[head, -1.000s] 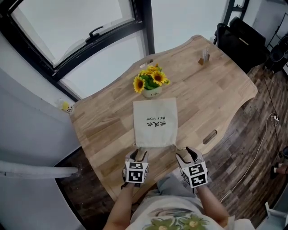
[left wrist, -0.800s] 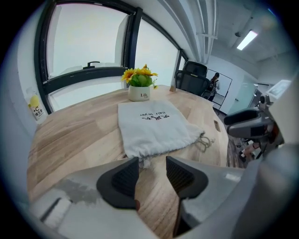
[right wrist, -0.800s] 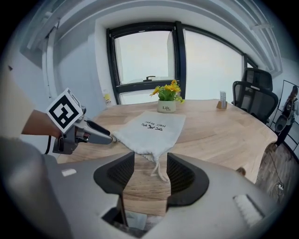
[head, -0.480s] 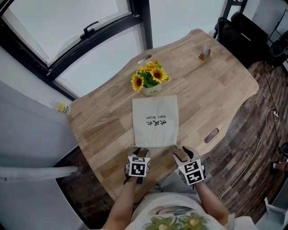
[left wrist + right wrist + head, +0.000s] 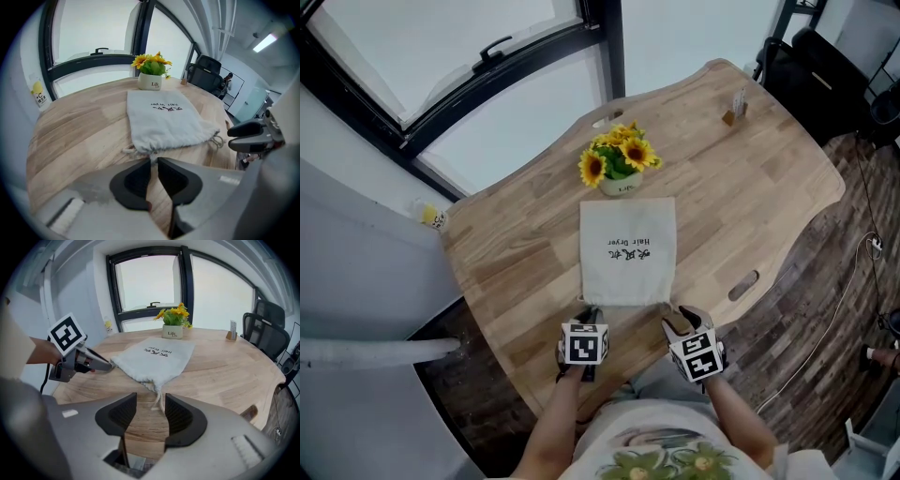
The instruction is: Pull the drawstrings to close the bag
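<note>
A pale cloth drawstring bag lies flat on the wooden table, its mouth toward me. My left gripper sits at the bag's near left corner. In the left gripper view its jaws have just been closing to a narrow gap, with the left drawstring reaching in at the tips. My right gripper is at the near right corner. Its jaws have just closed a little and stand wide apart, and the right drawstring lies on the wood between them, untouched.
A white pot of sunflowers stands just beyond the bag. A small holder is at the far right of the table, and a slot is cut in the top right of the bag. A black chair stands past the table.
Both grippers have come down to the table at the bag's near corners. The left jaws have gone from wide apart to a narrow gap.
</note>
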`<state>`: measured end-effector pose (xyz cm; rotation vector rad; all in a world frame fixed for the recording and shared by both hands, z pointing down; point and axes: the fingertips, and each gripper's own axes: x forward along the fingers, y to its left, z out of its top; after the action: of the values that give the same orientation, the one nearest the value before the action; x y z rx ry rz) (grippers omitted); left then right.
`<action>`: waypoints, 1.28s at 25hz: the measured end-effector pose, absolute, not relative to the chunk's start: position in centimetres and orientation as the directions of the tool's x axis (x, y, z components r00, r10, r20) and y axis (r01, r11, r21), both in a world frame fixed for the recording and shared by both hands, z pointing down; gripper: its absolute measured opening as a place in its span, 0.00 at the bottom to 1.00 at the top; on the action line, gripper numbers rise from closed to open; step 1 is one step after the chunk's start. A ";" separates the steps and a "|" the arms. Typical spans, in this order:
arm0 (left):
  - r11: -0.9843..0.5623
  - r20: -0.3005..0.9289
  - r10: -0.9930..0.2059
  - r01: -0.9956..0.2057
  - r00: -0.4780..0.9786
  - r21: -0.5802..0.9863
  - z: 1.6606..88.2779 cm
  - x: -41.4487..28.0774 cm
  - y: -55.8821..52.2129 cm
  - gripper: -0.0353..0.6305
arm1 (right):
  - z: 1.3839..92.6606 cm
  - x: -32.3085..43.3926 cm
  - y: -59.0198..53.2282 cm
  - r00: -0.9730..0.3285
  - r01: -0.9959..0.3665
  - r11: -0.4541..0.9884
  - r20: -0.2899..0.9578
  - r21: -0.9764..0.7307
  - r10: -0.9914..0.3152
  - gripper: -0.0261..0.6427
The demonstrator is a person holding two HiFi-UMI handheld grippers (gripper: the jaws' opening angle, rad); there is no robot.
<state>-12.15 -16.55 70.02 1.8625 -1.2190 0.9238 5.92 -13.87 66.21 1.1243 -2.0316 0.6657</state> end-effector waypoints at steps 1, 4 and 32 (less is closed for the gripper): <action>-0.303 0.855 -0.427 -0.937 0.296 0.174 69.8 -12.3 -16.3 0.14 | 66.7 6.0 -13.8 -0.365 -0.866 0.490 0.790 -0.095 -0.492 0.32; -0.308 0.853 -0.436 -0.938 0.287 0.159 69.6 -12.9 -15.4 0.14 | 68.0 6.0 -13.7 -0.349 -0.868 0.489 0.809 -0.088 -0.473 0.30; -0.337 0.888 -0.432 -0.942 0.160 0.006 69.7 -18.7 -8.1 0.27 | 68.7 8.9 -11.5 -0.300 -0.867 0.497 0.815 -0.017 -0.496 0.14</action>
<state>-18.67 -8.11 69.68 1.8558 -1.3021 1.1226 8.91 -11.54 68.73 1.1221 -1.9563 0.5995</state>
